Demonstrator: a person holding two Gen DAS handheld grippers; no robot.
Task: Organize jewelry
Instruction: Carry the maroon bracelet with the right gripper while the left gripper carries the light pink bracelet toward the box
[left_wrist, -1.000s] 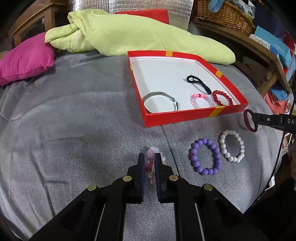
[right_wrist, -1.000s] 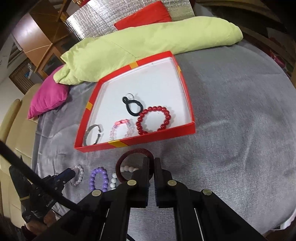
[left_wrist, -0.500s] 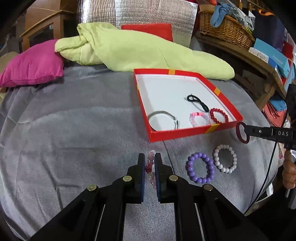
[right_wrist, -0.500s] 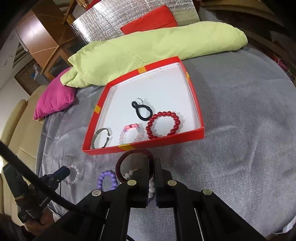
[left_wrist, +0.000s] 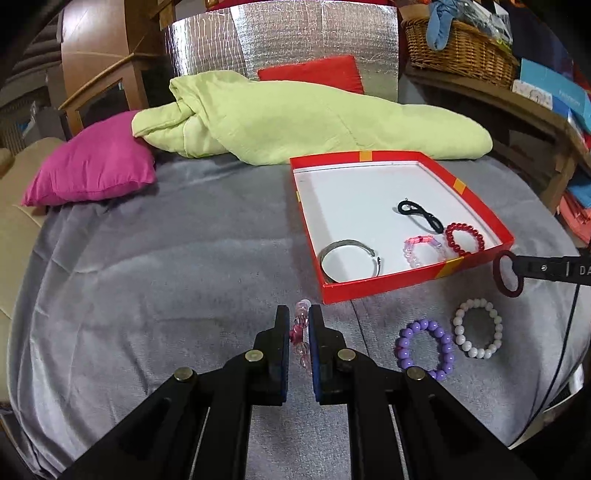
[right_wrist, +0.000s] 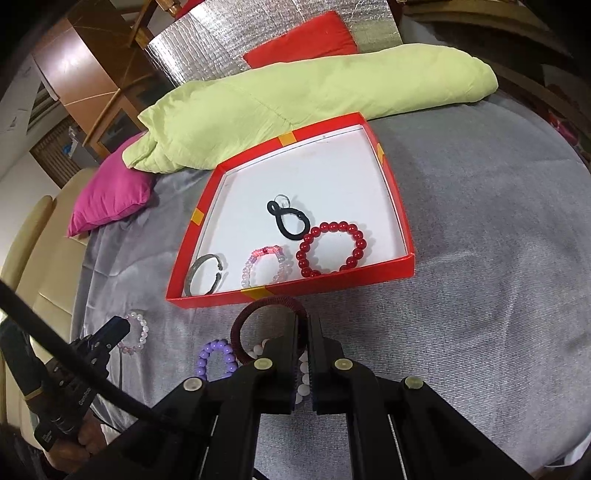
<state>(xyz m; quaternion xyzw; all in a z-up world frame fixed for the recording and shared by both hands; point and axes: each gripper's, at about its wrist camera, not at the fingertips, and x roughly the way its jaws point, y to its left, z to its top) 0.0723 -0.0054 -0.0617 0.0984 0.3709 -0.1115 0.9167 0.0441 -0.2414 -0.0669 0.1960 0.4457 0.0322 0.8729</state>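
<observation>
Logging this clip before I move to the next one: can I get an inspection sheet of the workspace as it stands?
Surface: grey blanket, creased.
Job's things: red box holds a silver bangle, pink bracelet, red bead bracelet and black hair tie. Purple bracelet and white bracelet lie on the blanket.
Clutter: green quilt, pink pillow, red cushion.
Grippers: left tongs shut on a pale pink bracelet; right tongs shut on a dark red hair band.
Cables: black cable by the left tongs.
Surroundings: foil panel, wicker basket, wooden shelf.
</observation>
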